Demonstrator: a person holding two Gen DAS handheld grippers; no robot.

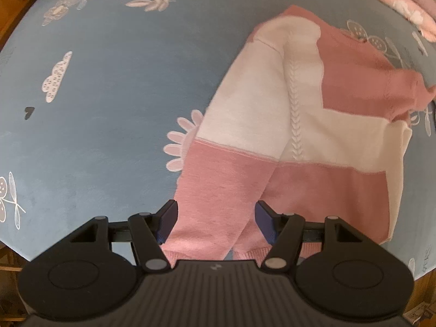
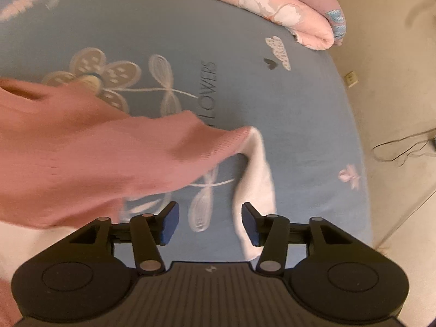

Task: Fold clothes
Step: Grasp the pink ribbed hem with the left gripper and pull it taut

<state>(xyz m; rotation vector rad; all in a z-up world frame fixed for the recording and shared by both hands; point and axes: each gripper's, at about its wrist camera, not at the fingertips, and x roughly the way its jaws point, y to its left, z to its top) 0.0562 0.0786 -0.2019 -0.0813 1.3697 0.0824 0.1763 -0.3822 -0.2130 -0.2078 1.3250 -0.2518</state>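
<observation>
The pink-and-white sweater (image 1: pixel 294 125) lies partly folded on the blue floral bedsheet (image 1: pixel 109 95). Both tools are spread and grip nothing: the left tool (image 1: pixel 216 222) hovers over its hem, the right tool (image 2: pixel 210 223) beside a loose sleeve (image 2: pixel 256 179). Folding looks mid-way; next, that sleeve needs pinching and folding inward.

A bed is covered by a blue sheet (image 2: pixel 299 114) printed with pale flowers, clouds and the word "FLOWERS". A pink floral quilt (image 2: pixel 286 8) is bunched along its far edge. Beige floor (image 2: pixel 395 95) is seen beside it, with thin dark cables (image 2: pixel 403 150) trailed across. Warm, dim light throughout.
</observation>
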